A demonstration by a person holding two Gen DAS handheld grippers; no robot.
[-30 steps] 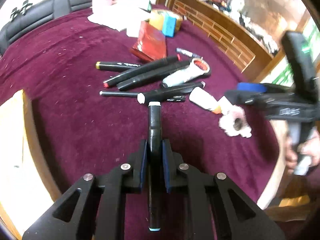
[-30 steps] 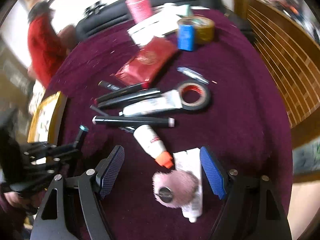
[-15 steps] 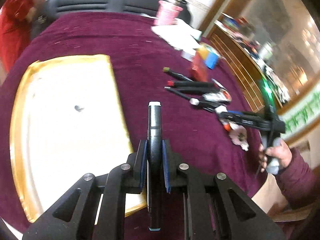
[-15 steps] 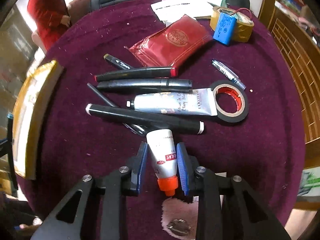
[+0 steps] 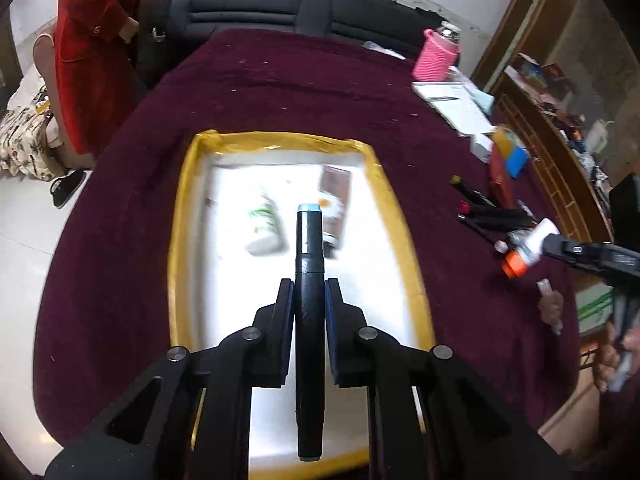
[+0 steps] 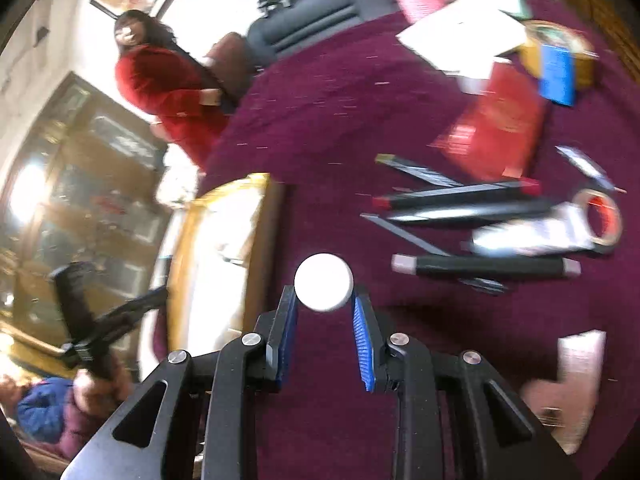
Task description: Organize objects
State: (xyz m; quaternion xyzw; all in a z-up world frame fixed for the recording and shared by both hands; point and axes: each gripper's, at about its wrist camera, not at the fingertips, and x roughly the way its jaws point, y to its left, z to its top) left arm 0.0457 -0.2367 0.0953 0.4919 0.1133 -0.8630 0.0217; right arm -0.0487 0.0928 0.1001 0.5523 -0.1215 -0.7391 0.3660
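Since the earlier frames, the left gripper [image 5: 309, 312] has swung away from the pile of objects and now hangs over the shallow white tray with the yellow taped rim [image 5: 182, 216]. It is closed on the long black marker with the pale blue cap [image 5: 309, 280], which points forward over the tray floor. The right gripper [image 6: 323, 312] has lifted the small white tube with the orange cap [image 5: 528, 246] off the dark red velvet tablecloth [image 5: 280, 88]; its blue pads press on both sides of the tube. In the right wrist view only the round white end of the tube shows.

Two things lie in the tray already: a white packet with green print [image 5: 264, 226] and a brown packet [image 5: 336, 200]. I judge the task is in an early to middle stage, with two more objects on the way to the tray.

Left on the cloth are several black markers [image 6: 464, 200], a silver cream tube [image 6: 528, 232], a roll of black and red tape [image 6: 600, 216], a shiny red pouch [image 6: 500, 124] and a blue box [image 6: 556, 72].

Both views are blurred by motion, so the print on the packets in the tray is not readable. The pinkish object at the lower right of the right wrist view is smeared, and I cannot say what it is. The near end of the tray is hidden behind the left gripper.
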